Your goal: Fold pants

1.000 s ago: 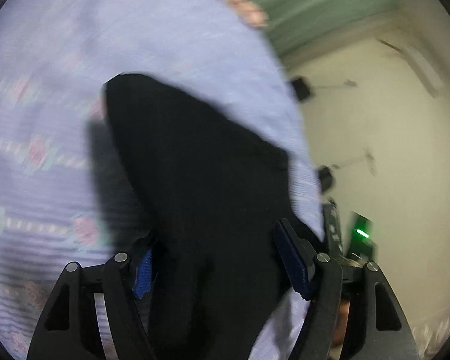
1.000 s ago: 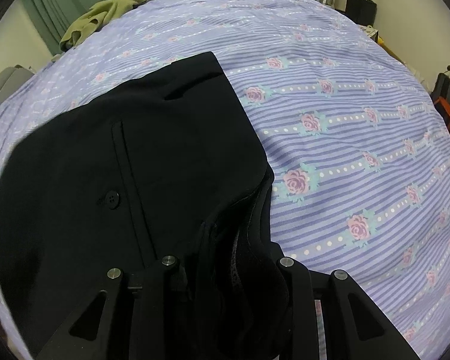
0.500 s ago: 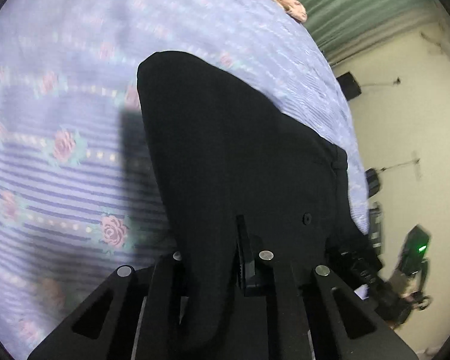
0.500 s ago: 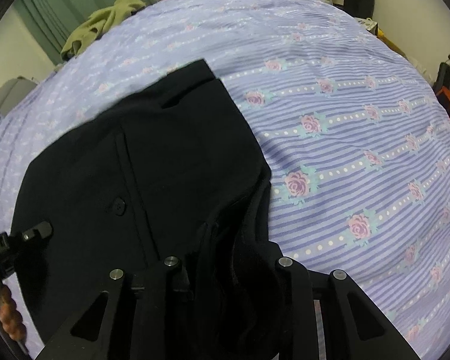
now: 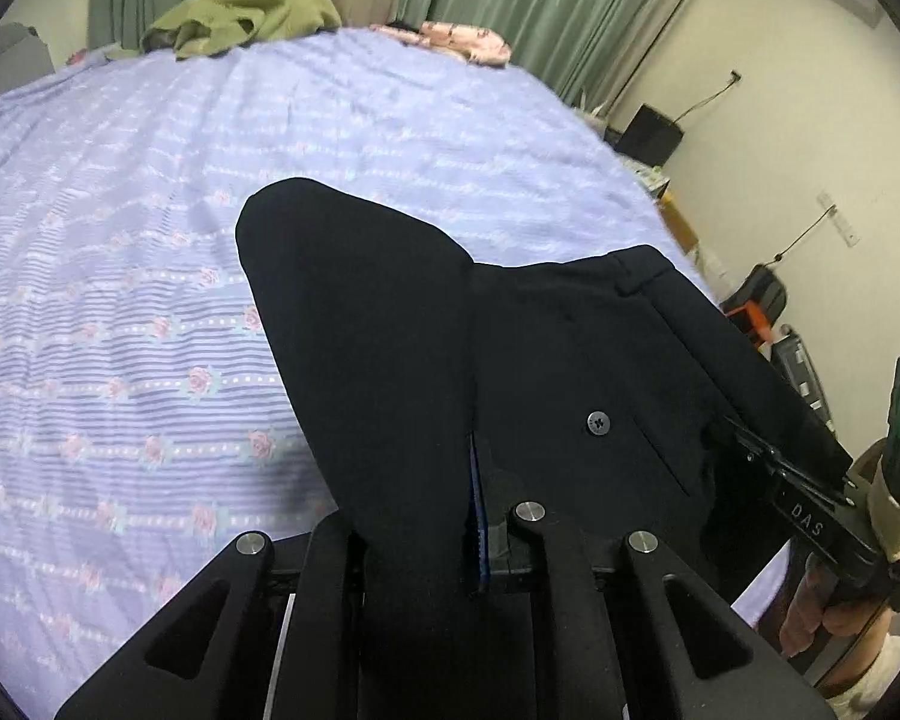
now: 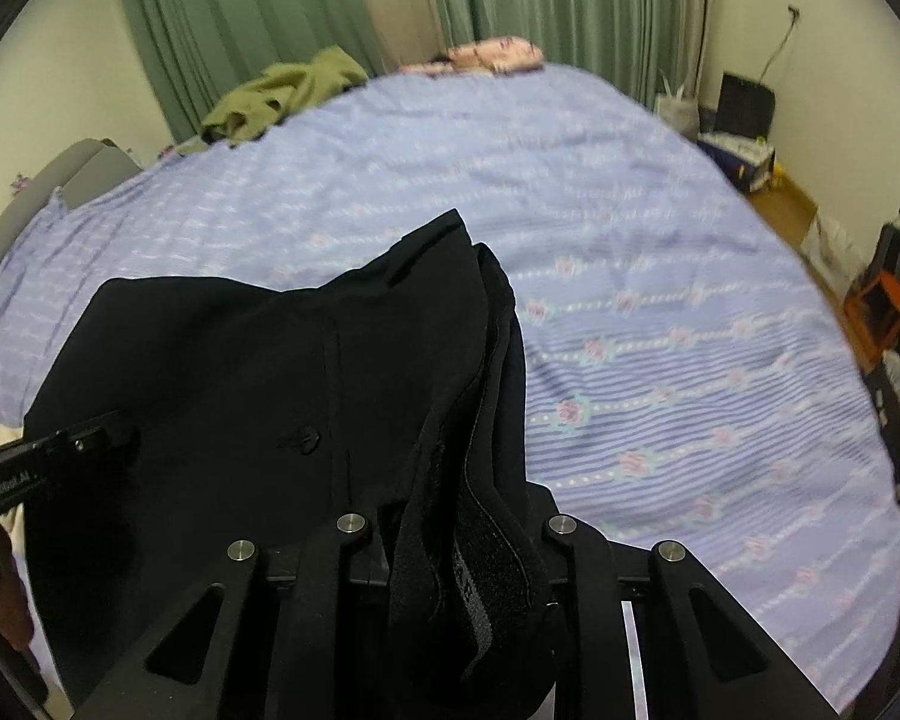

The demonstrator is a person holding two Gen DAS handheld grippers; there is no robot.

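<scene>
The black fabric pants (image 5: 570, 360), with a small round button (image 5: 598, 422) beside a pocket slit, hang over the lilac striped bedsheet with pink roses (image 5: 150, 276), stretched between the two tools. The left gripper (image 5: 426, 546) is clamped on a fold of the cloth; a second ago its jaws stood wide around that fold and have just been closing onto it. The right gripper (image 6: 450, 540) pinches the bunched waistband, its jaws having narrowed a little more on it. Compared with the earlier frames, the pants are raised off the sheet and both views now take in the far end of the bed: a crumpled olive-green garment (image 5: 252, 18), a pink floral bundle (image 5: 456, 42), green curtains (image 6: 240, 30). The draped cloth hides both grippers' fingertips.
</scene>
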